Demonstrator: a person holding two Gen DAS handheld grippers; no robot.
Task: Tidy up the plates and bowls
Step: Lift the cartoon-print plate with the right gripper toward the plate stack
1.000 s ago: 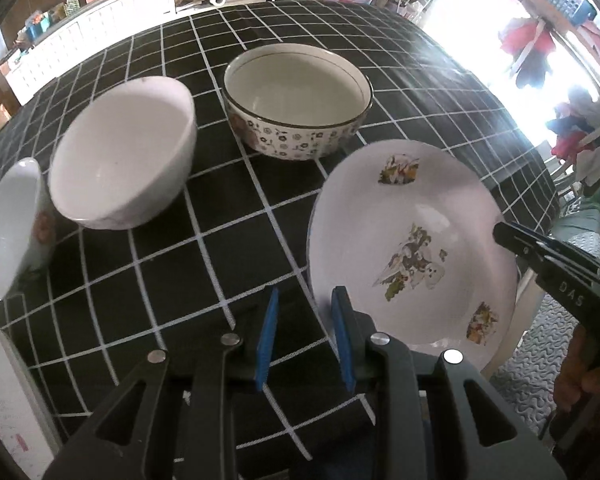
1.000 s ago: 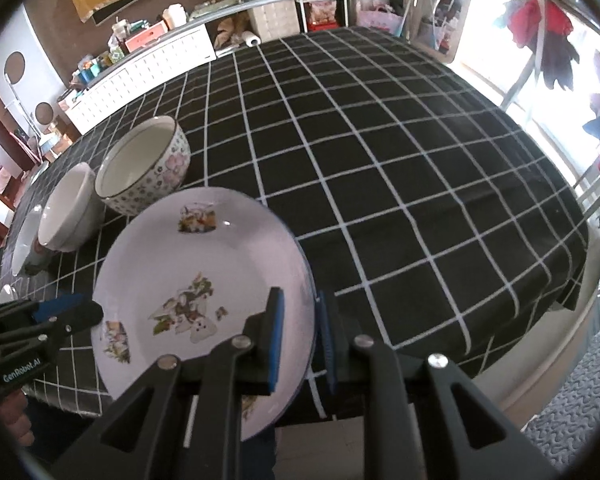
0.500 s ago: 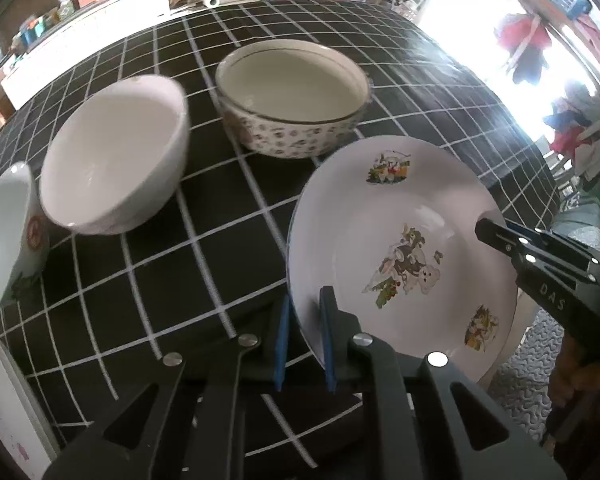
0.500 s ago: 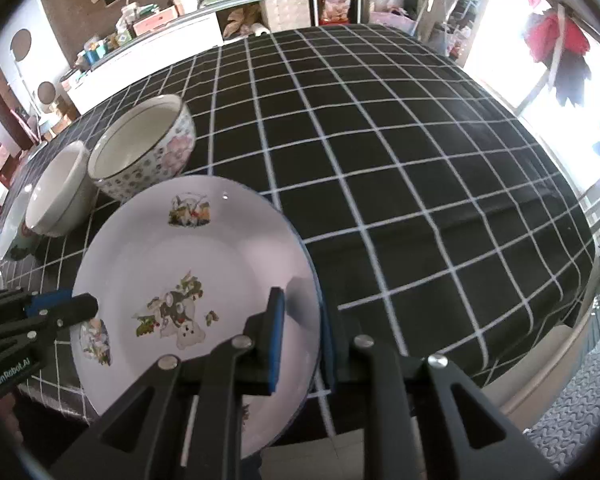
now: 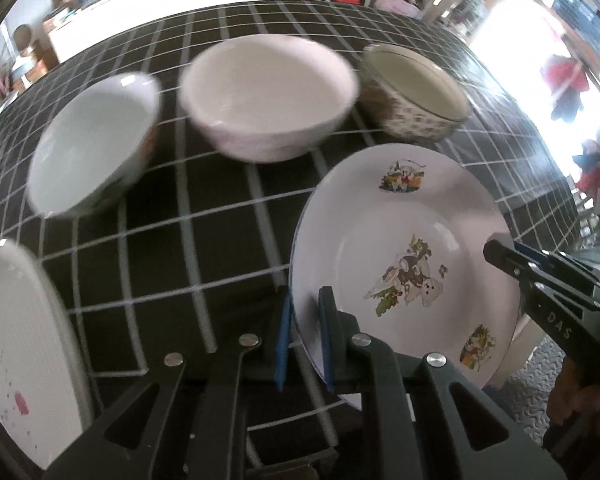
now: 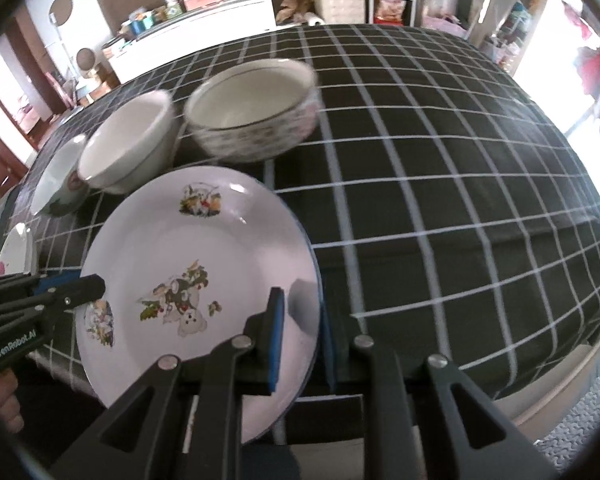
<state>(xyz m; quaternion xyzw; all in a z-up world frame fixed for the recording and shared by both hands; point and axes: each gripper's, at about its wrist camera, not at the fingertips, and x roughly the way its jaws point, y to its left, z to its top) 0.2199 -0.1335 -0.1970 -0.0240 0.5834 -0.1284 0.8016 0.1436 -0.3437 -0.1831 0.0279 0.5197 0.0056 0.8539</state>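
A white plate with cartoon prints [image 5: 404,248] [image 6: 196,272] is held tilted above the table's near edge. My left gripper [image 5: 306,320] is shut on its left rim. My right gripper [image 6: 300,320] is shut on its right rim and shows at the right of the left wrist view [image 5: 540,276]. Behind the plate stand a floral-patterned bowl [image 5: 412,92] [image 6: 256,116], a plain white bowl [image 5: 268,92] [image 6: 128,148] and a smaller white bowl [image 5: 92,152] [image 6: 58,184].
A second white plate [image 5: 16,340] [image 6: 14,252] lies at the near left. The black checked tablecloth [image 6: 440,200] covers the table. Its near edge drops off just below the grippers. Shelves and clutter stand beyond the far side.
Both grippers have carried the plate to the left and lifted it. The smaller bowl and the second plate have come further into the left wrist view.
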